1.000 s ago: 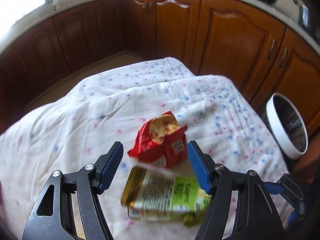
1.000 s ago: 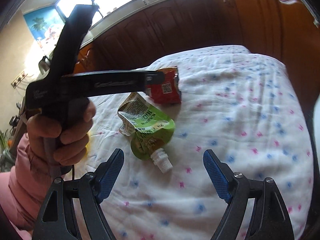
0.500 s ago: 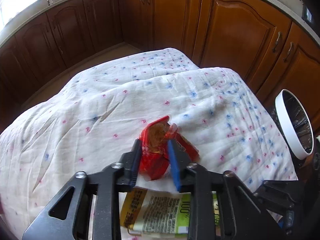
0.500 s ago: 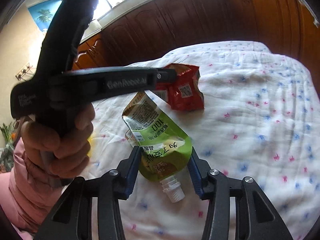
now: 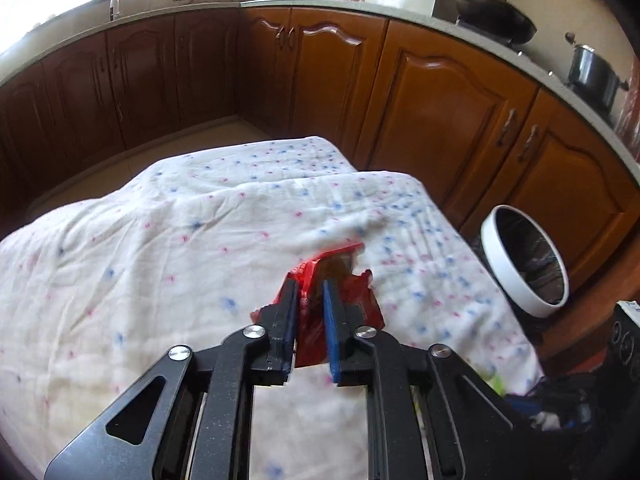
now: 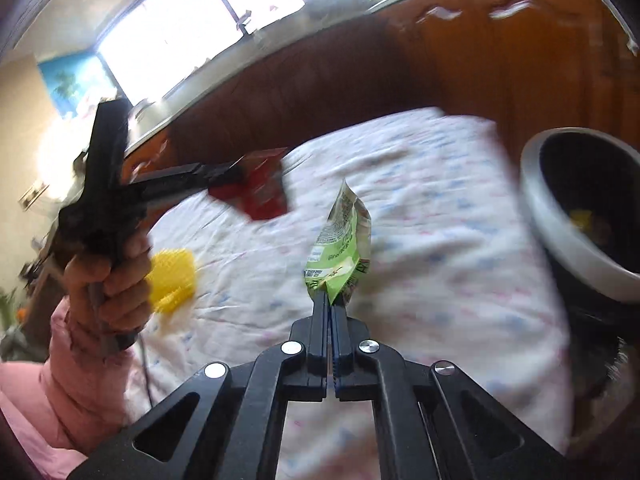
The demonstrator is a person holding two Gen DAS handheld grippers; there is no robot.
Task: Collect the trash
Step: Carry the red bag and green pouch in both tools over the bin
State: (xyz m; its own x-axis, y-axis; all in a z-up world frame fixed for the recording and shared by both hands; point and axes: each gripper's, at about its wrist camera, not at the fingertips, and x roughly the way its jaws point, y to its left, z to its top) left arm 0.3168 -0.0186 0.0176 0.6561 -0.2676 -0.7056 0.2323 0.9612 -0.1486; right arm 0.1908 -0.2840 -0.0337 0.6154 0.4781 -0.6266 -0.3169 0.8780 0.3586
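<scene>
A torn red snack wrapper (image 5: 360,300) is pinched between the blue pads of my left gripper (image 5: 310,286), whose jaws are still closing, and it hangs lifted off the white dotted cloth (image 5: 160,260). The right wrist view shows the same wrapper (image 6: 264,196) held in the air at the tip of that left gripper (image 6: 236,172). My right gripper (image 6: 329,300) is shut on the bottom edge of a green drink pouch (image 6: 340,240), which stands up from the jaws above the cloth. A white-rimmed bin (image 5: 492,248) with a dark liner stands at the table's right edge.
A yellow item (image 6: 172,276) lies on the cloth by the person's hand (image 6: 108,280) and pink sleeve. The bin (image 6: 560,220) holds something yellow. Brown kitchen cabinets (image 5: 440,100) curve around behind the table, with a pan and pot on the counter.
Both grippers closed, the left on the red wrapper and the right on the green pouch. Both lifted their items off the cloth and swung right toward the bin.
</scene>
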